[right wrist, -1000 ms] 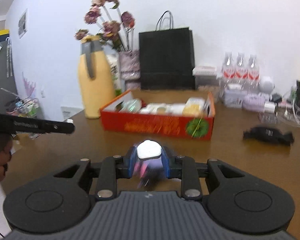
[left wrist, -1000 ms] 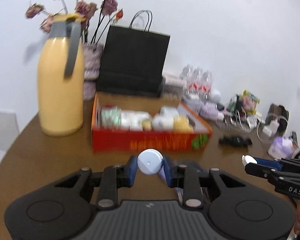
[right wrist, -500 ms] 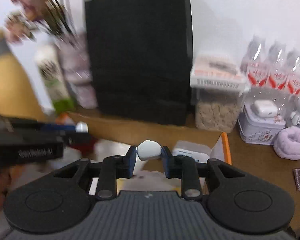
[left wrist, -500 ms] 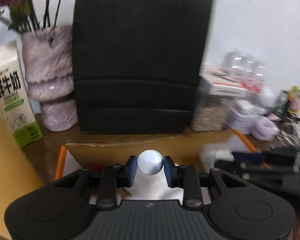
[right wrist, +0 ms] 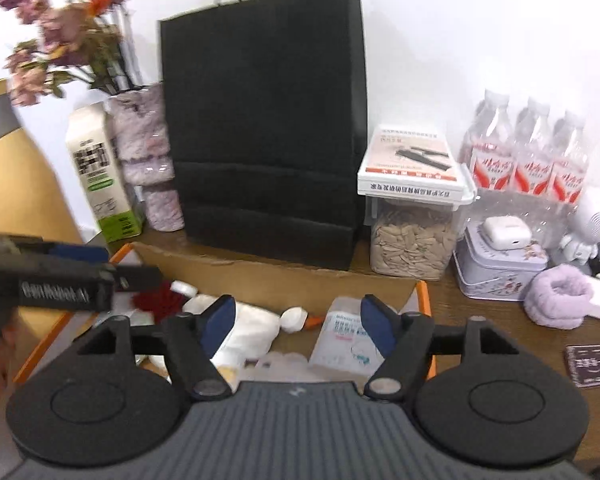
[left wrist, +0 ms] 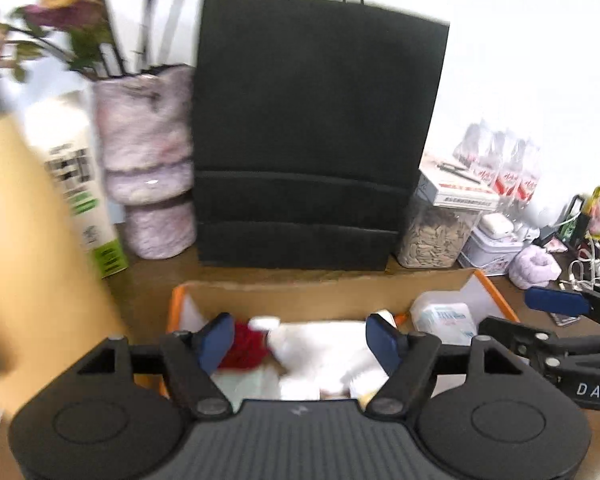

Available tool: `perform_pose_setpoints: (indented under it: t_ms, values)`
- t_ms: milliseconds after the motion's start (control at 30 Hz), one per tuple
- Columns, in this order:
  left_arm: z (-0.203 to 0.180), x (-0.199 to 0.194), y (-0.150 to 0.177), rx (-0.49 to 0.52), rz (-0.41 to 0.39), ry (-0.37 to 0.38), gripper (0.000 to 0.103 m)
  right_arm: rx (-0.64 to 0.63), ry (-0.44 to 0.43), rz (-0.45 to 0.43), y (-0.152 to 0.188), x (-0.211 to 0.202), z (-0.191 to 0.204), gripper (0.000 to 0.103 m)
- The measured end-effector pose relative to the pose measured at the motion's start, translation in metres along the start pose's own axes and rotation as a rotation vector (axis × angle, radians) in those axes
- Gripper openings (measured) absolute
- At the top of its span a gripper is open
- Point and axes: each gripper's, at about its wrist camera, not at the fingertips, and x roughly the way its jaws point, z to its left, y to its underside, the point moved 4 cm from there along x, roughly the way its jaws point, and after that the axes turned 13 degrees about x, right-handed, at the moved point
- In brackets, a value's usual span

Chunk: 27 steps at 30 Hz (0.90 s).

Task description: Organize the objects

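Note:
Both grippers hover over the orange cardboard box (left wrist: 496,300) (right wrist: 424,292). My left gripper (left wrist: 302,340) is open and empty above white packets (left wrist: 320,344) and a red item (left wrist: 246,344) inside the box. My right gripper (right wrist: 296,320) is open and empty above a white bottle with a white cap (right wrist: 294,318) and a white pouch with blue print (right wrist: 340,340). The right gripper also shows at the right of the left wrist view (left wrist: 560,304). The left gripper shows at the left of the right wrist view (right wrist: 80,276).
A black paper bag (right wrist: 268,120) stands right behind the box. A milk carton (right wrist: 100,176), a furry vase with flowers (right wrist: 148,160) and a yellow jug (left wrist: 20,240) stand at left. A seed jar (right wrist: 414,236), water bottles (right wrist: 528,156), a tin (right wrist: 500,268) and a purple scrunchie (right wrist: 560,296) stand at right.
Both grippers were shut on white-capped bottles and moved from the table front to over the box. Now both have opened and the bottles lie in the box.

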Motion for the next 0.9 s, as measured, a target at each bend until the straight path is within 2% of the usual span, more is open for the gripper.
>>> perform_pose_setpoints:
  t_ms: [100,200,267,367,467,600,667,733,900]
  values:
    - [-0.010,-0.056,0.031,0.022,-0.053,0.023,0.079,-0.023,-0.036,-0.043,0.026,-0.052,0.007,0.083]
    - [-0.029,-0.115,0.076,0.054,-0.108,0.061,0.082,-0.068,-0.076,-0.084,0.071,-0.110,0.018,0.089]
    - [-0.043,-0.150,0.107,0.073,-0.146,0.082,0.085,-0.080,-0.069,-0.101,0.101,-0.142,0.023,0.102]
    - [-0.067,-0.202,0.162,0.093,-0.194,0.099,0.086,-0.065,-0.065,-0.114,0.152,-0.191,0.025,0.102]
    - [-0.089,-0.242,0.215,0.120,-0.183,0.135,0.086,-0.025,-0.097,-0.110,0.201,-0.242,0.023,0.103]
    - [-0.098,-0.284,0.267,0.133,-0.164,0.101,0.086,-0.010,-0.068,-0.077,0.253,-0.300,0.015,0.103]
    - [-0.092,-0.295,0.279,0.133,-0.153,0.075,0.086,0.000,-0.091,-0.050,0.268,-0.320,0.010,0.103]
    - [-0.083,-0.297,0.280,0.118,-0.146,0.035,0.086,0.008,-0.074,-0.052,0.273,-0.332,0.005,0.103]
    - [-0.081,-0.281,0.270,0.059,-0.138,0.025,0.084,0.038,-0.018,-0.058,0.265,-0.307,0.001,0.103]
